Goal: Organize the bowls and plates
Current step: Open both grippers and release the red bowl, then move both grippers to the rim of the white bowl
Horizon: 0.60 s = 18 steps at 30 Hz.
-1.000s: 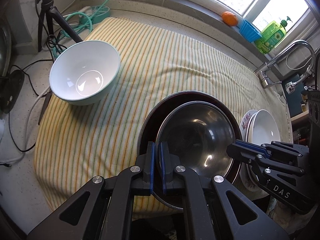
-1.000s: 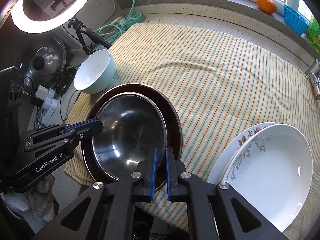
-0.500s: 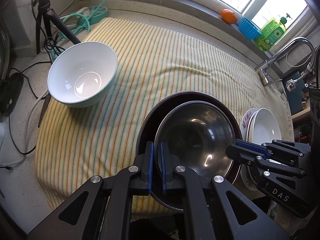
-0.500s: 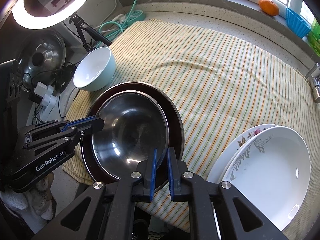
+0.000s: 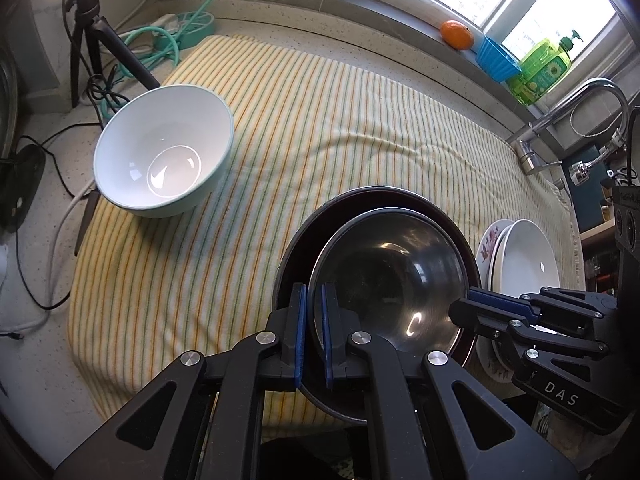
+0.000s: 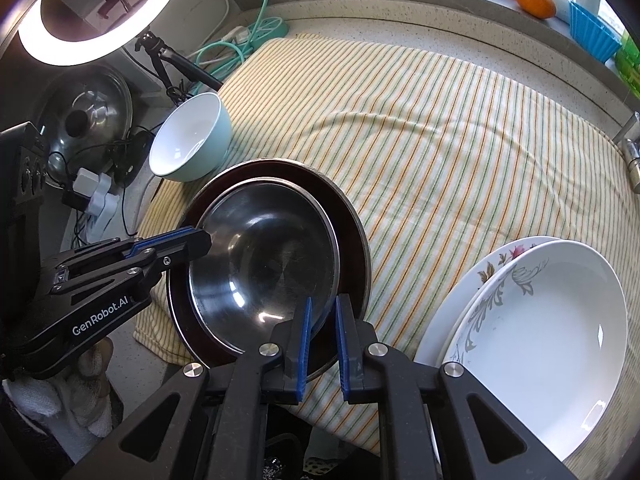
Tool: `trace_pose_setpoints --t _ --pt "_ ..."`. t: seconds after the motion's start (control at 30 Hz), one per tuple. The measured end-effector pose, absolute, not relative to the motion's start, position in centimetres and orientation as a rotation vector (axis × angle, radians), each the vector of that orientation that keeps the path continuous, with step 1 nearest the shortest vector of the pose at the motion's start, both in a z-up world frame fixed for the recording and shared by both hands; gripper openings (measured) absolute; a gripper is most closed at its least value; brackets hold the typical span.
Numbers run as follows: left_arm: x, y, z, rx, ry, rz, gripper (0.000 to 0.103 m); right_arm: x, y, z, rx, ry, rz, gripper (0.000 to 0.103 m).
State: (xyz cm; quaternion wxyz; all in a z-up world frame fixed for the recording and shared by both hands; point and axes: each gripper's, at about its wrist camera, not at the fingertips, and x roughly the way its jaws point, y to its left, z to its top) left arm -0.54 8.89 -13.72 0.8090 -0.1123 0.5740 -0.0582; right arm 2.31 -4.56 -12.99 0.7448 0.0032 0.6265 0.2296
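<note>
Bare striped cloth [image 6: 440,152] is lying open far and centre; the teal bowl [image 6: 192,136] is blocking far left, stacked white plates [image 6: 540,312] near right.

Bowls showing: two, one pale green bowl [image 5: 164,152] and one steel bowl [image 5: 388,276]. Plates showing: three, one dark plate [image 6: 352,220] lying under the steel bowl, plus two white plates [image 6: 536,328] sitting stacked. Grippers showing: two, the left gripper [image 5: 313,332] and the right gripper [image 6: 322,344]. One orange [image 5: 457,33] is sitting on the sill; one striped cloth [image 5: 320,120] is covering the counter.
</note>
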Motion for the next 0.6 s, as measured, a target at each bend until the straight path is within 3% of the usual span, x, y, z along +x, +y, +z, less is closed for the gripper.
trace_pose_setpoints --t 0.6 --pt "-1.1 10.8 -11.5 -0.314 1.163 -0.121 0.006 2.4 -5.4 -10.0 0.017 1.306 0.5 0.012"
